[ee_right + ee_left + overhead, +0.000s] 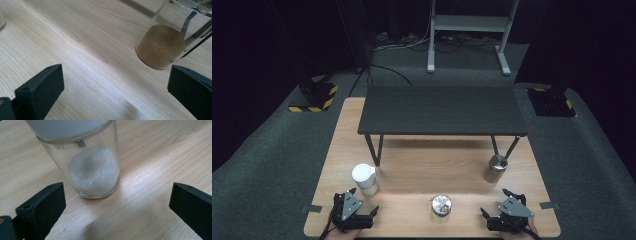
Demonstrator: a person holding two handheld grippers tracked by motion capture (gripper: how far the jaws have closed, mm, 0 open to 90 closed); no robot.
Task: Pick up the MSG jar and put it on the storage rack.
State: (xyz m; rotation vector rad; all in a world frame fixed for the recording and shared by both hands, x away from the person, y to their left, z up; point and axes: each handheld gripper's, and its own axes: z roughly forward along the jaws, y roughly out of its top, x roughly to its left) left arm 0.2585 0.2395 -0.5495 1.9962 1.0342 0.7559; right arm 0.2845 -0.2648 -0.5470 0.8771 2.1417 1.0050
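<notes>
Black left tool (363, 201) and right tool (493, 202) rest level, wide open, empty

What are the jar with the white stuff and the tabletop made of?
Jar: clear glass by the look, smooth and see-through, white grains showing inside; its white lid could be plastic. Tabletop: light wood or wood-look laminate, matte, with visible grain lines.

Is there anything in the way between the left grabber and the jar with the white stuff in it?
No. The left gripper stands open with bare wooden table between its jaws, and the white-lidded jar sits just ahead. Nothing visible blocks it.
</notes>
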